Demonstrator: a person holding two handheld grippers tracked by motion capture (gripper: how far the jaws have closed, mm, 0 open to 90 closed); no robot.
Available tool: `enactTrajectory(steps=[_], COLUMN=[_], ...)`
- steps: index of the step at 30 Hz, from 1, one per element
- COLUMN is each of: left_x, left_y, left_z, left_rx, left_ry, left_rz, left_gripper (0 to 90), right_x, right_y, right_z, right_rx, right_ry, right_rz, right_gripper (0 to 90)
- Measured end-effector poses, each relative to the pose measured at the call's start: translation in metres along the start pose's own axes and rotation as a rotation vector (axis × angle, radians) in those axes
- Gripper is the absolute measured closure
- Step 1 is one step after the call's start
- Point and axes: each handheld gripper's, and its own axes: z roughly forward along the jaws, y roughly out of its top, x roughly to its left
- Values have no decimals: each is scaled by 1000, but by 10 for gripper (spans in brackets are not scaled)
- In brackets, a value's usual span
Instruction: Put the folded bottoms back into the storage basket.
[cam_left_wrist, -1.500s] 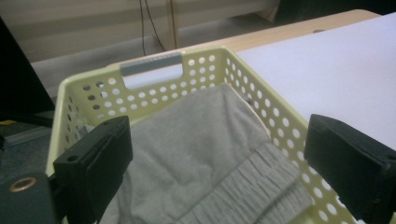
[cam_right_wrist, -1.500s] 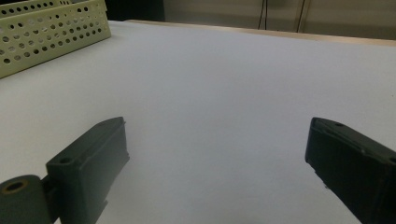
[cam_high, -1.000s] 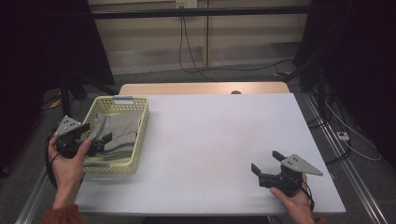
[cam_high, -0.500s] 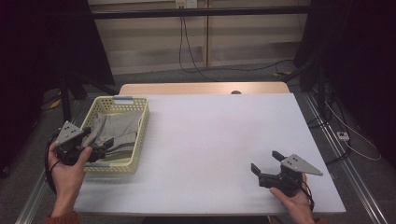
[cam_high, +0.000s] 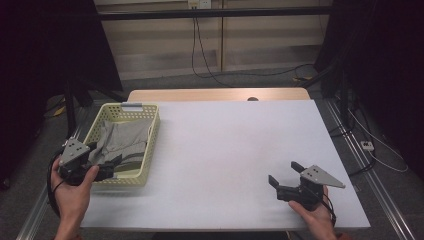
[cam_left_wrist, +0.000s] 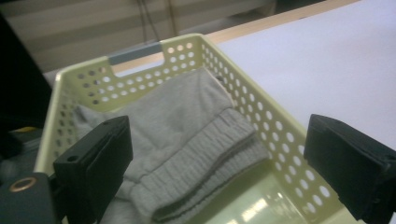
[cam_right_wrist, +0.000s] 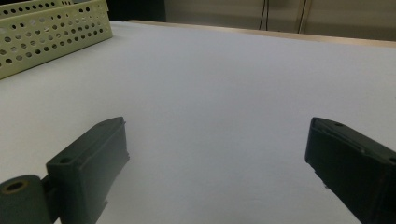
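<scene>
left gripper poised over the basket of grey cloth

the left gripper (cam_high: 107, 170) sits at the near end of the pale yellow perforated basket (cam_high: 148, 150), held in the person's left hand (cam_high: 70, 192) at the table's left edge. its two black jaws stand wide apart and grip nothing. in the left gripper view the jaws frame the folded grey garment (cam_left_wrist: 187, 140), which lies inside the basket with its ribbed band turned toward the near end; the jaws hang just above the cloth, and whether they touch it cannot be told. the garment fills most of the basket floor, with a bare strip of shiny yellow bottom showing at the near right corner. a grey handle strip marks the basket's far rim.

the right gripper (cam_high: 285, 181) rests well apart from the basket, near the front right of the white table (cam_high: 225, 145), held in the right hand (cam_high: 315, 215). its jaws are also spread wide, with bare tabletop between them.
</scene>
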Motion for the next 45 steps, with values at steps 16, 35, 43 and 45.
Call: enactTrajectory(steps=[16,35,43,45], left_x=[-23,-50,-62,-66], left_y=[8,27,34,35], left_z=[10,23,31,33], left_rx=[-19,-33,-36,-42], left_ry=[-114,-162,-173,-183], left_rz=[-20,47,52,57], left_gripper=[80,80,80,80], right_x=[0,0,-1,0], right_y=[0,0,1,1], right_z=[0,0,1,1], right_rx=[-1,-2,-1,-1], right_ry=[2,7,13,14], right_rz=[-1,-4,-2,-1], right_gripper=[56,56,56,56])
